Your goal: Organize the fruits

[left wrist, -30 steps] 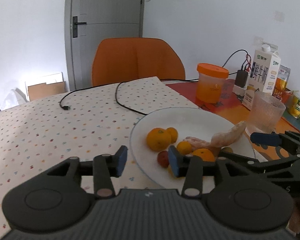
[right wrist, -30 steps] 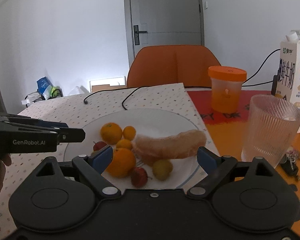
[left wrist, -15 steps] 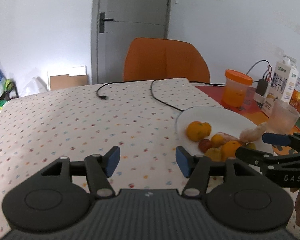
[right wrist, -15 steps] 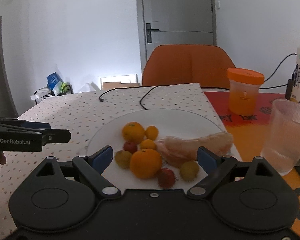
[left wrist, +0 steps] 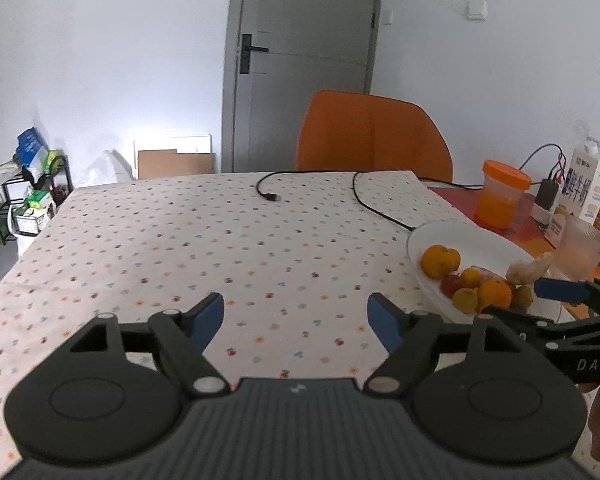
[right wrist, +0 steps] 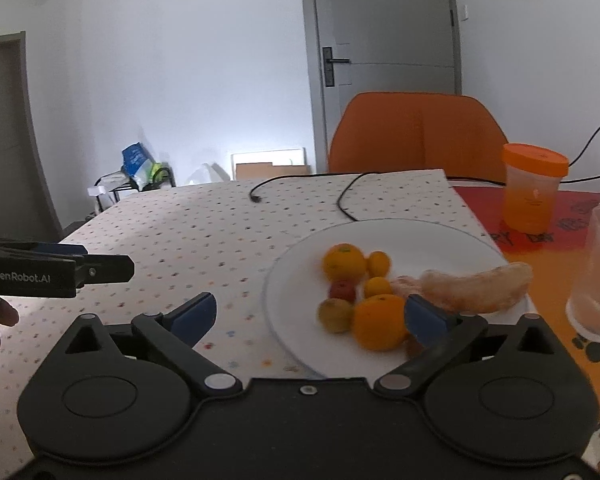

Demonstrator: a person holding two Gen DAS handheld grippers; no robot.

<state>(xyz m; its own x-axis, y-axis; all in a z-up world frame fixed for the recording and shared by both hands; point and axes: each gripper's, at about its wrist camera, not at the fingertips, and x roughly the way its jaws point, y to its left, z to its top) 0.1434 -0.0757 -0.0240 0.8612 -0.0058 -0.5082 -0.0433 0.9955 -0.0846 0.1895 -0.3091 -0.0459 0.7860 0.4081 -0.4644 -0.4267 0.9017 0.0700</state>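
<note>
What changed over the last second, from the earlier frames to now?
The left gripper drew back leftward off the white plate and now sits over bare tablecloth, jaws spread wider, holding nothing. The right gripper also shifted left, jaws open and empty. The fruits, the pomelo piece among them, stay on the plate as before.

The table wears a matt cloth cover (left wrist: 180, 248) printed with small coloured dots. On it sits a smooth, glossy white plate (right wrist: 420, 236), probably ceramic. The oranges (right wrist: 343, 262) have dull, finely pitted skin; the peeled pomelo segment (right wrist: 476, 290) looks rough and fibrous. At far right stand a ribbed clear glass tumbler (right wrist: 598, 272), a translucent plastic jar with an orange lid (right wrist: 534, 190) and a printed paper milk carton (left wrist: 588, 184). Both grippers (left wrist: 296, 314) (right wrist: 310, 314) are matt black plastic with blue pads.
</note>
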